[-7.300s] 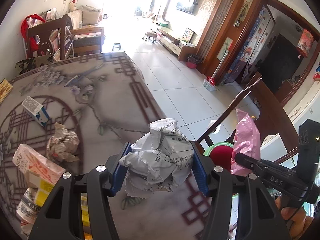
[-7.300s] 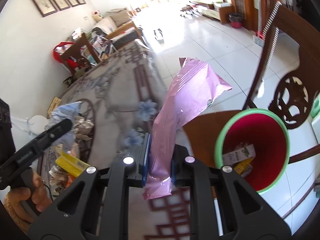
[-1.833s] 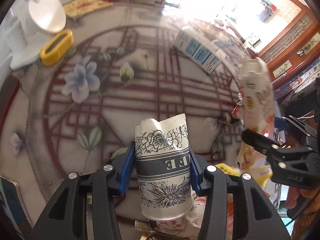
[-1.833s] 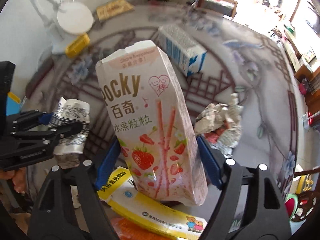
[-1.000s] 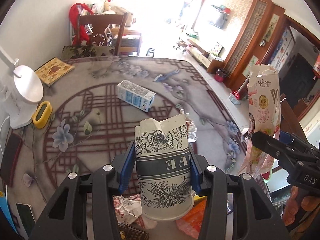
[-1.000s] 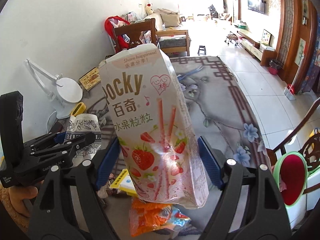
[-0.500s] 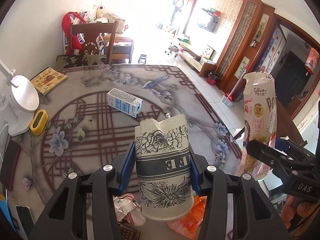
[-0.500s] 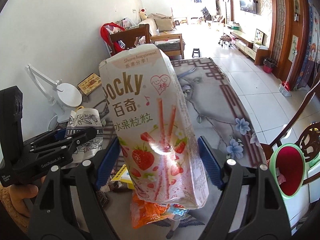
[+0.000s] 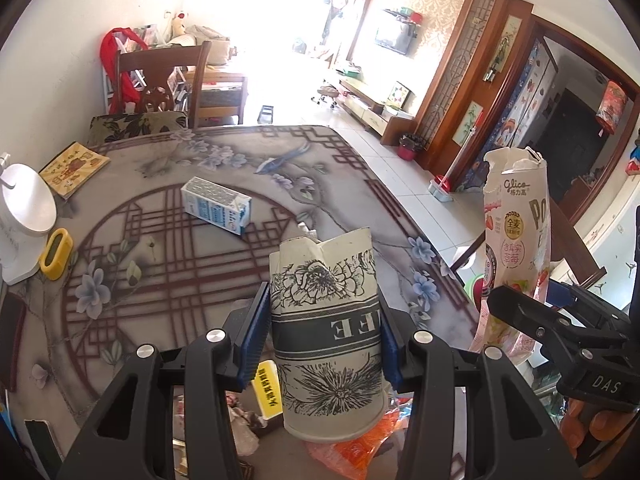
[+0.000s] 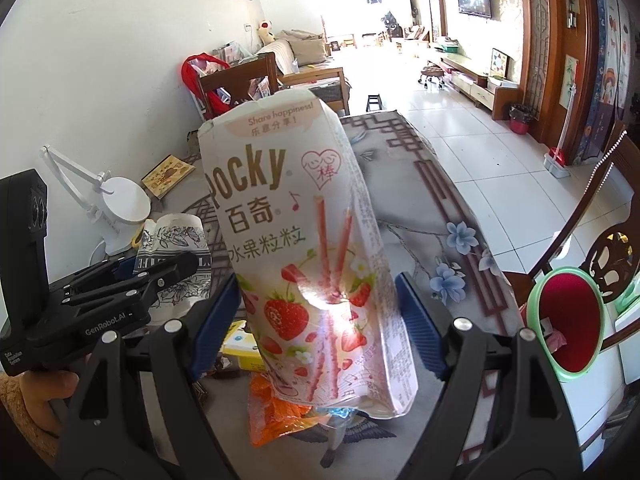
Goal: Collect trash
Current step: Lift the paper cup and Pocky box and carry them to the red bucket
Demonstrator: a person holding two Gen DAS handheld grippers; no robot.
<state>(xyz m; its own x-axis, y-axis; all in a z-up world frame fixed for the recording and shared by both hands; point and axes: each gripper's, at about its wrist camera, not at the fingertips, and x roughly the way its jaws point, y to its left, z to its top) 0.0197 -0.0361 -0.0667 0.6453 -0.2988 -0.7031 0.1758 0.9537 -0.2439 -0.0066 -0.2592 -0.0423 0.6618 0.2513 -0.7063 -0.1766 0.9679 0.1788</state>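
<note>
Here the paper cup sits clamped between the left gripper pads.

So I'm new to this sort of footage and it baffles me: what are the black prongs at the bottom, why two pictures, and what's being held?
No robot here: a person holds a hand-held gripper in each hand, each with a fisheye camera looking along its two fingers. One picture is from the left gripper, shut on a crumpled paper cup. The other is from the right gripper, shut on a Pocky box. Each camera also sees the other gripper at its edge. On the patterned table lie a milk carton, a yellow box, an orange wrapper and a white lamp. The green-rimmed bin stands beside the table.
</note>
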